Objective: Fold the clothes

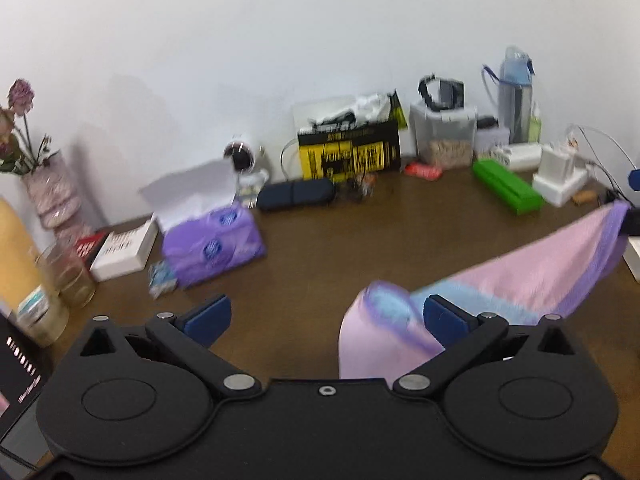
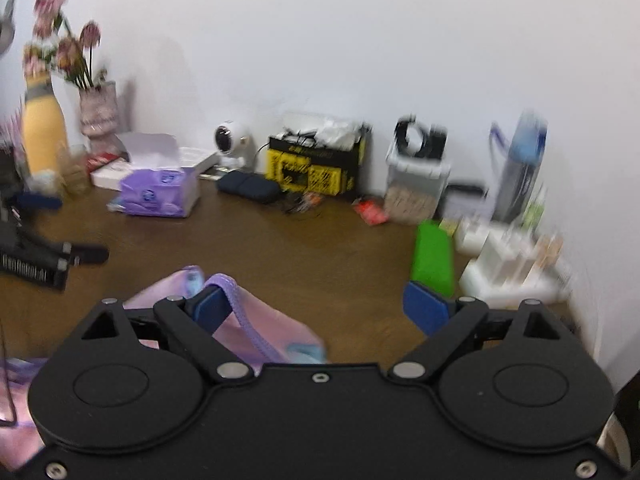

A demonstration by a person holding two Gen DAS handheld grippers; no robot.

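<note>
A pink cloth (image 1: 532,264) with purple and light-blue edging hangs slack above the brown table (image 1: 320,240), stretched from my left gripper up toward the right edge of the left wrist view. My left gripper (image 1: 326,316) is open wide. A fold of the cloth rests against its right pad (image 1: 444,320), but nothing is pinched. My right gripper (image 2: 318,307) is also open wide. The cloth (image 2: 260,332) drapes by its purple hem over that gripper's left pad (image 2: 210,308) and is not clamped. Motion blur smears both views.
Along the back wall stand a purple tissue box (image 1: 214,246), a webcam (image 1: 240,156), a dark case (image 1: 296,194), a yellow-black box (image 1: 348,152), a clear container (image 1: 444,132), a water bottle (image 1: 516,92) and a green box (image 1: 508,188). A flower vase (image 1: 48,188) and a glass (image 1: 68,276) sit left.
</note>
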